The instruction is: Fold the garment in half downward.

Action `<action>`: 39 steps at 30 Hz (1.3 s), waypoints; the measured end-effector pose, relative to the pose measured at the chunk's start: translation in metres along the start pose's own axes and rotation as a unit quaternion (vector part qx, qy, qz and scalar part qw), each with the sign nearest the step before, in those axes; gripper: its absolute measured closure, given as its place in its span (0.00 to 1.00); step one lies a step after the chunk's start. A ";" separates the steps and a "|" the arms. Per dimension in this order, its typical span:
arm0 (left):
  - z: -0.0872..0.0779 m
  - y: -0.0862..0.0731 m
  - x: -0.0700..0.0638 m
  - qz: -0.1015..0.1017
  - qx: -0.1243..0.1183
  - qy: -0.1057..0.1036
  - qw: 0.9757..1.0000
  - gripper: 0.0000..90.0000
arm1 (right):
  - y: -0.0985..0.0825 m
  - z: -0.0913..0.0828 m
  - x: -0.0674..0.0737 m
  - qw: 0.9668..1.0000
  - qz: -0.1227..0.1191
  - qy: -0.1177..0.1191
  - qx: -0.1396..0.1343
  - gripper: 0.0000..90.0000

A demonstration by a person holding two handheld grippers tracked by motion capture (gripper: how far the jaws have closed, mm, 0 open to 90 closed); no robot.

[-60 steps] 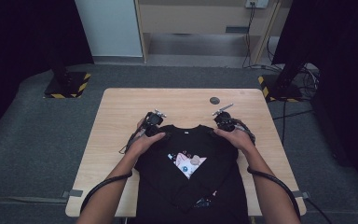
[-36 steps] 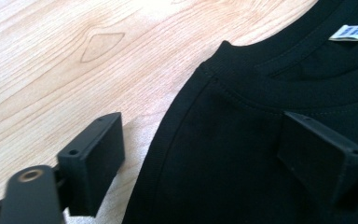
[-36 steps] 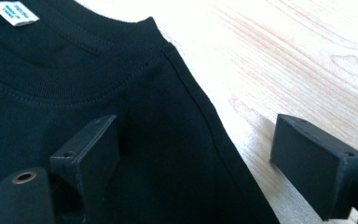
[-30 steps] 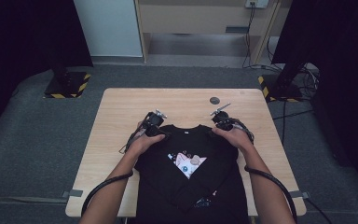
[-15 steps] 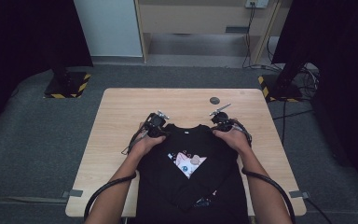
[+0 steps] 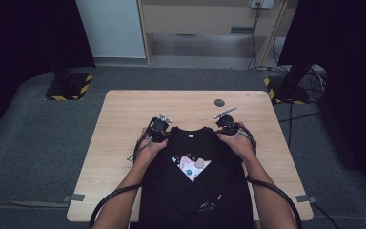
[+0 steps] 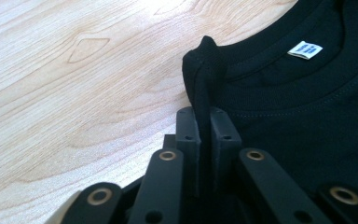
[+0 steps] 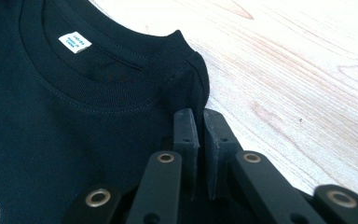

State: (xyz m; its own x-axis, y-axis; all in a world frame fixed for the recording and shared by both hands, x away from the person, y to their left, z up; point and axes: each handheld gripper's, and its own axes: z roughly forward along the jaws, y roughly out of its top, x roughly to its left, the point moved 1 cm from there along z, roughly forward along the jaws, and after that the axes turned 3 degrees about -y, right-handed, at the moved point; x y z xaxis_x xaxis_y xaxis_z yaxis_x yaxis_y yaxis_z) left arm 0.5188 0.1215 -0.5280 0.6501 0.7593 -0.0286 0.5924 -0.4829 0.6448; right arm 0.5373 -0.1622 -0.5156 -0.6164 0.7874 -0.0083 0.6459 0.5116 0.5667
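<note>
A black T-shirt [image 6: 190, 191] with a white cat print lies folded on the wooden table [image 6: 124, 124], its collar toward the far side. My left gripper [image 6: 163, 130] sits at the shirt's left shoulder beside the collar. Its jaws have just been closing and are shut on a raised fold of black fabric [image 7: 204, 74]. My right gripper [image 6: 223, 127] is at the other shoulder. Its jaws have also just been closing and pinch the shirt's edge [image 8: 193, 84]. The white neck label [image 7: 305, 49] [image 8: 74, 42] lies between the two grippers.
A small dark round disc [image 6: 219, 102] lies on the table beyond the right gripper. Cables trail from both grippers past the forearms to the near edge. Stand bases with yellow-black stripes [image 6: 69, 87] [image 6: 286, 90] sit on the grey floor at both far corners.
Both grippers have edged in a little onto the shirt's shoulders beside the collar. The shirt itself lies as before.
</note>
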 end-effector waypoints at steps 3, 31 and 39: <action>0.000 0.000 0.000 0.005 -0.001 -0.003 1.000 0.96 | 0.000 0.000 0.001 1.000 -0.002 -0.001 0.002 0.96; -0.017 0.019 0.006 0.027 -0.034 0.029 0.999 0.97 | 0.018 -0.011 -0.003 0.999 -0.016 -0.024 -0.029 0.97; -0.030 0.037 0.010 0.039 -0.055 0.049 0.997 0.97 | 0.036 -0.023 -0.007 0.998 -0.014 -0.038 -0.044 0.97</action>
State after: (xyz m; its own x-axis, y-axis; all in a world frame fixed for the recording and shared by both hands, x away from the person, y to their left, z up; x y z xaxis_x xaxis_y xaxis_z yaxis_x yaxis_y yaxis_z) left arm 0.5331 0.1238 -0.4814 0.6398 0.7626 0.0955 0.4823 -0.4951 0.7227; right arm 0.5543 -0.1569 -0.4758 -0.5952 0.7989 -0.0865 0.5841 0.5040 0.6363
